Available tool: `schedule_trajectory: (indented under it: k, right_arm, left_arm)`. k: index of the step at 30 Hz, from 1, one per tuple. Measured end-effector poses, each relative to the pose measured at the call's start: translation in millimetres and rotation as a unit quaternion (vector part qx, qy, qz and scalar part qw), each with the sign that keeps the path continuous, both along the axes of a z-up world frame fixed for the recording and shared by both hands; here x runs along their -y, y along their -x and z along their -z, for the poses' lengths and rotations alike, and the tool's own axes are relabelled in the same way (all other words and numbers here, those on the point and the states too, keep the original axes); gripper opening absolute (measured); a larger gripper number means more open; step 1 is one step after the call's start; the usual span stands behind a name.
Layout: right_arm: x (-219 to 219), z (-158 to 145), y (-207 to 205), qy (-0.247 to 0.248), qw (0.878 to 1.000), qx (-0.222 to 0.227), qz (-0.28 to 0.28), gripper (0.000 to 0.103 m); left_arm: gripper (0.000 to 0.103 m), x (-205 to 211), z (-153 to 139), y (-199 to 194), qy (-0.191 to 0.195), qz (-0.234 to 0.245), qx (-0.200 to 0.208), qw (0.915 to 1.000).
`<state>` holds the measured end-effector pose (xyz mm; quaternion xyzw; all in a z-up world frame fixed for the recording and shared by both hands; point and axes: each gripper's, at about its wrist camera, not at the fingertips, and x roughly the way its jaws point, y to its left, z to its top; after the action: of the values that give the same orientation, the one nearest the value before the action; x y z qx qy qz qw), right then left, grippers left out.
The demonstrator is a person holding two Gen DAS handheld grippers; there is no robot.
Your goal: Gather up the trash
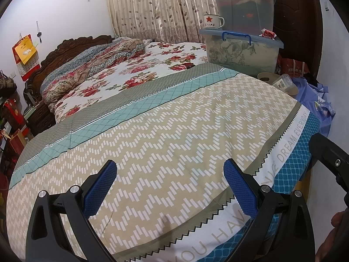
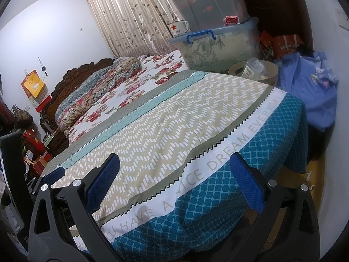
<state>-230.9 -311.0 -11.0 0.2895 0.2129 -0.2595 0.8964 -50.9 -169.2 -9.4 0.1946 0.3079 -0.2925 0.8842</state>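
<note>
My left gripper is open and empty, held over the foot of the bed. My right gripper is open and empty above the bed's front edge. A beige round basket stands at the bed's far right corner with a clear plastic bottle lying in it; both also show in the left wrist view, basket and bottle. A red wrapper lies on the lower storage box lid, and it also shows in the left wrist view. The left gripper's fingers show at the right wrist view's left edge.
Two stacked clear storage boxes stand at the far right with a white star mug. A blue cloth bundle lies right of the basket. A folded floral quilt lies by the carved headboard. Red boxes crowd the left.
</note>
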Motion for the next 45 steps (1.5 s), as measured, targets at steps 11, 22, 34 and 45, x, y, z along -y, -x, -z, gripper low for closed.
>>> schedule_trajectory:
  k: [11, 22, 34, 45]
  right_arm:
    - [-1.7, 1.6, -0.6, 0.0, 1.0, 0.0, 0.0, 0.099]
    - [-4.2, 2.6, -1.2, 0.0, 1.0, -0.001, 0.0, 0.099]
    - [-4.8, 3.1, -1.8, 0.0, 1.0, -0.001, -0.001, 0.099]
    - [-4.3, 2.7, -2.1, -0.001, 1.0, -0.001, -0.001, 0.099]
  left_arm:
    - [0.094, 1.1, 0.0, 0.9, -0.001, 0.0, 0.0, 1.0]
    - [0.094, 1.4, 0.3, 1.1, -0.002, 0.001, 0.001, 1.0]
    - [0.094, 3.9, 0.2, 1.8, -0.002, 0.004, 0.001, 1.0]
    - [0.094, 5.7, 1.2, 3.6, -0.003, 0.005, 0.001, 1.0]
